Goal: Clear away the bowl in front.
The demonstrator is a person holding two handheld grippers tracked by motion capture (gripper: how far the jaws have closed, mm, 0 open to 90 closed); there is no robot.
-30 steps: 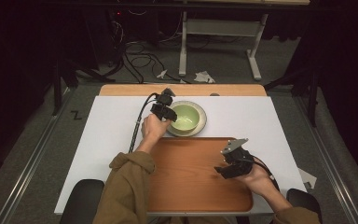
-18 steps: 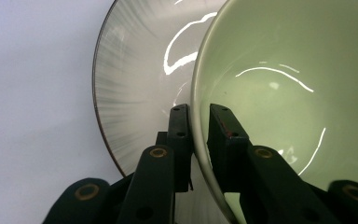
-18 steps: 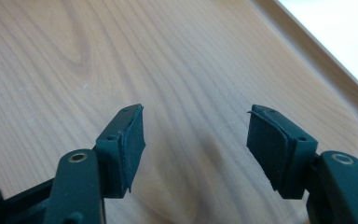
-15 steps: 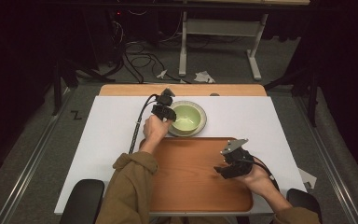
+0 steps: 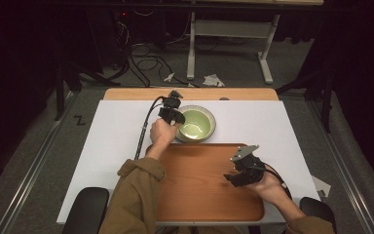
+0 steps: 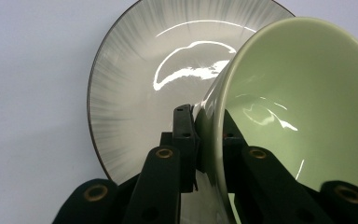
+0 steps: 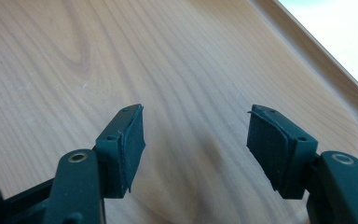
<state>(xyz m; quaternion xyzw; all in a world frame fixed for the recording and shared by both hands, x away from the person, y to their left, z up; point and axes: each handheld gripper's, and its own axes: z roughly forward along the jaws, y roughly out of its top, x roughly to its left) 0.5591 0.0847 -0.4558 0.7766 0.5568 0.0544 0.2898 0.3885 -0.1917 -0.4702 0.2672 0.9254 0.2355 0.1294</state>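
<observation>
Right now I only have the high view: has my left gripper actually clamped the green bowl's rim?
Observer: Yes. The left gripper is shut on the green bowl, one jaw inside the rim and one outside.
Operator: Anything under the bowl?
Observer: A grey streaked plate lies beneath it, and the bowl is tilted on it.
Operator: And my right gripper?
Observer: The right gripper is open over the wooden tray, nothing between its jaws.

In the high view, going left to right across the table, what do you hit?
left gripper pinching the rim of the green bowl → right gripper with jaws apart above the wooden tray → scrap of paper beside the table's right edge.
</observation>
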